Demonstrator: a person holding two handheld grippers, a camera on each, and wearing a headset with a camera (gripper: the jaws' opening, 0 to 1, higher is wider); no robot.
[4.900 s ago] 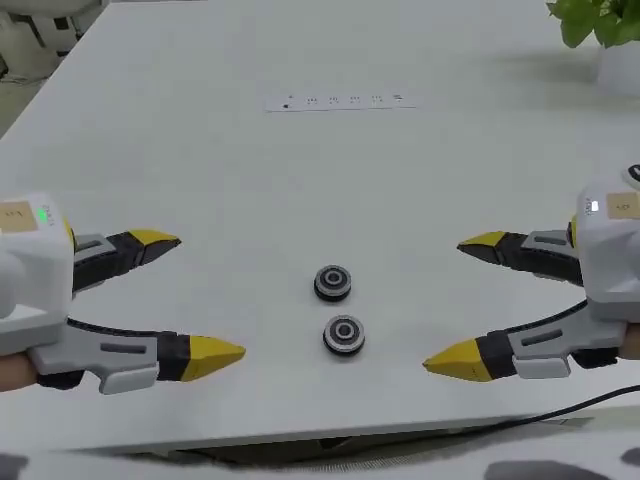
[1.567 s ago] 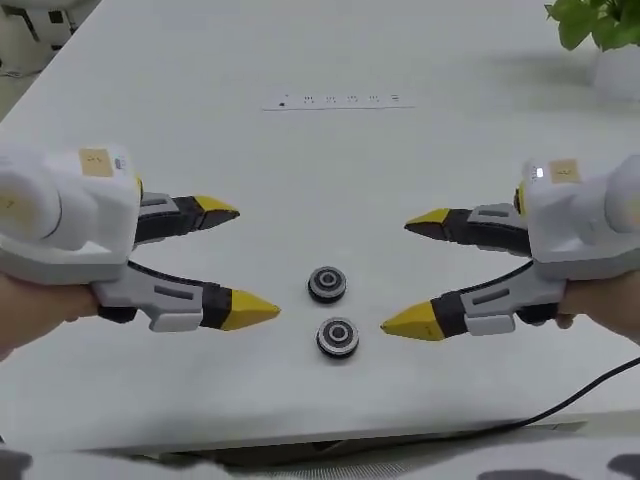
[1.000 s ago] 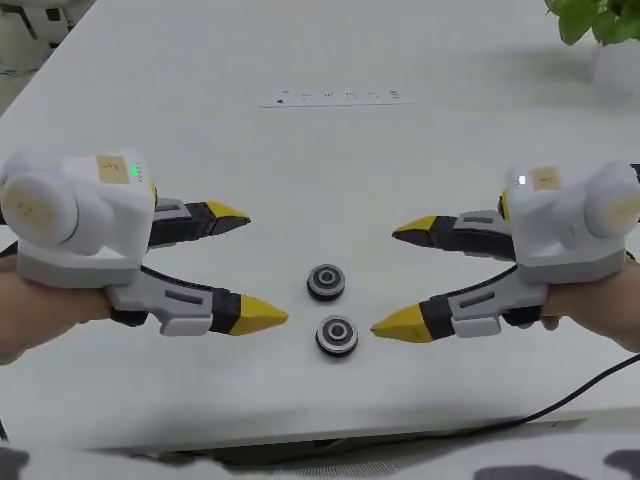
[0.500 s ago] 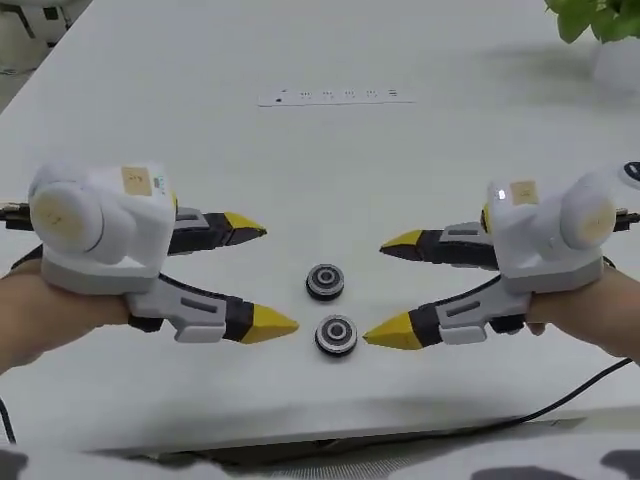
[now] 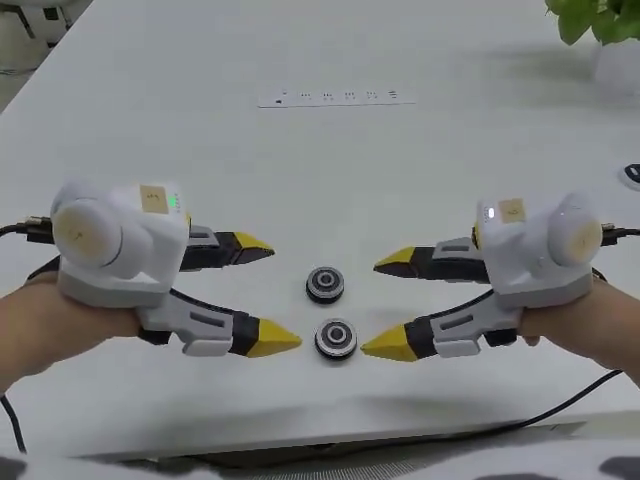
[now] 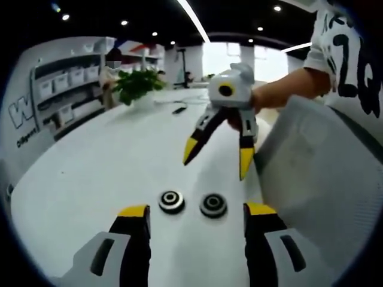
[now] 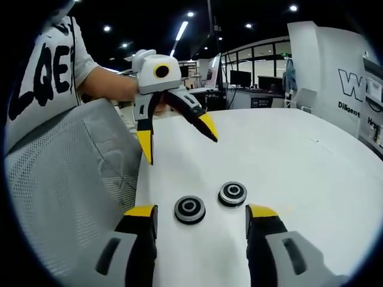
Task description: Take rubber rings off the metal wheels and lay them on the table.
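Two small metal wheels with black rubber rings lie flat on the white table: the far wheel [image 5: 324, 284] and the near wheel [image 5: 336, 338]. My left gripper [image 5: 265, 294] is open to their left, my right gripper [image 5: 388, 303] open to their right, tips facing each other. Both wheels sit between the two grippers, untouched. In the left gripper view the wheels [image 6: 172, 201] [image 6: 213, 205] lie just ahead of my left gripper [image 6: 194, 210], with the right gripper [image 6: 216, 162] beyond. The right gripper view shows both wheels [image 7: 190, 209] [image 7: 232, 194] ahead of my right gripper [image 7: 201, 211], facing the left gripper [image 7: 178, 143].
A white power strip [image 5: 334, 97] lies farther back on the table. A potted plant [image 5: 598, 30] stands at the back right corner. A black cable [image 5: 570, 397] runs along the near right edge. A mesh chair back [image 7: 66, 185] stands beside the table's near edge [image 5: 300, 432].
Both grippers have moved inward toward the two wheels and a little nearer the table's front edge. They stay open. The wheels have not moved.
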